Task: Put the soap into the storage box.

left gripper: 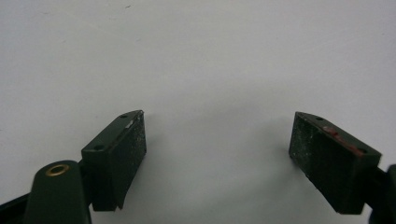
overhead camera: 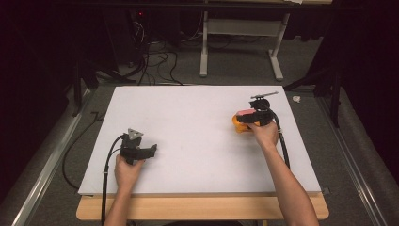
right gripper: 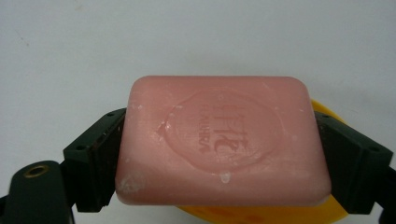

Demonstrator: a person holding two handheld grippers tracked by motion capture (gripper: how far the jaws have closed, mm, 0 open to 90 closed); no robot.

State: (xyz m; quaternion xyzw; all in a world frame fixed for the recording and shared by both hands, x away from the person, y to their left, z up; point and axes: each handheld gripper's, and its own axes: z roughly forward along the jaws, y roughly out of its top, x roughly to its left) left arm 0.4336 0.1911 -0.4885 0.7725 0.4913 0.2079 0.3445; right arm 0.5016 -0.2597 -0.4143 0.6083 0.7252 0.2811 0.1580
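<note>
A flat white rectangular board (overhead camera: 197, 141) is covering almost the whole top of a light wooden table (overhead camera: 202, 207), whose front edge is showing as a pale strip below it. A round orange-yellow plastic dish (overhead camera: 240, 126) is sitting directly on the board near its right side. The table is standing on grey carpeted floor (overhead camera: 235, 66).
</note>
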